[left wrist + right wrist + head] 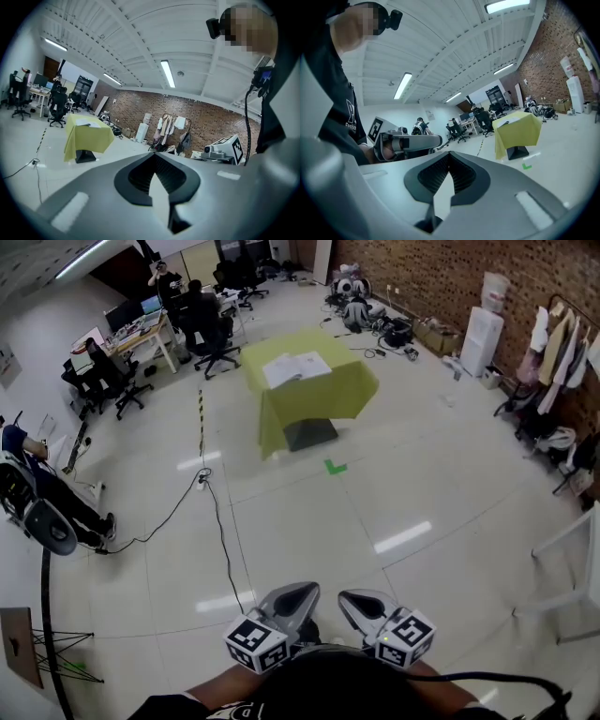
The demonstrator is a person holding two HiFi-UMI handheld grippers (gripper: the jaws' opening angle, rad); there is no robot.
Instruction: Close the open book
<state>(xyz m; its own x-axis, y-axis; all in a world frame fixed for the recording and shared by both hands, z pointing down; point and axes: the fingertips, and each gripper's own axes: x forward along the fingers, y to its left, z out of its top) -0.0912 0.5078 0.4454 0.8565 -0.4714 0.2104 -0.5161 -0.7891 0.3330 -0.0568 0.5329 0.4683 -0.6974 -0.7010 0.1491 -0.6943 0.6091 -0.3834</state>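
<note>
Tongs come nearest: the left tongs (298,599) and right tongs (361,604) sit close to the person's chest, each pair pressed together at the tips with nothing between. Beyond them, a black cable (220,531) trails across the floor (309,521) on the left, and a foot catching it on the walk over looks the first hazard. Well apart, the open book (296,367) lies flat on the counter (323,432), which is draped in a yellow cloth (319,397). Tongs arriving unopened could shove the book or drag the cloth, and lifting one page instead of the whole half could crease it.
</note>
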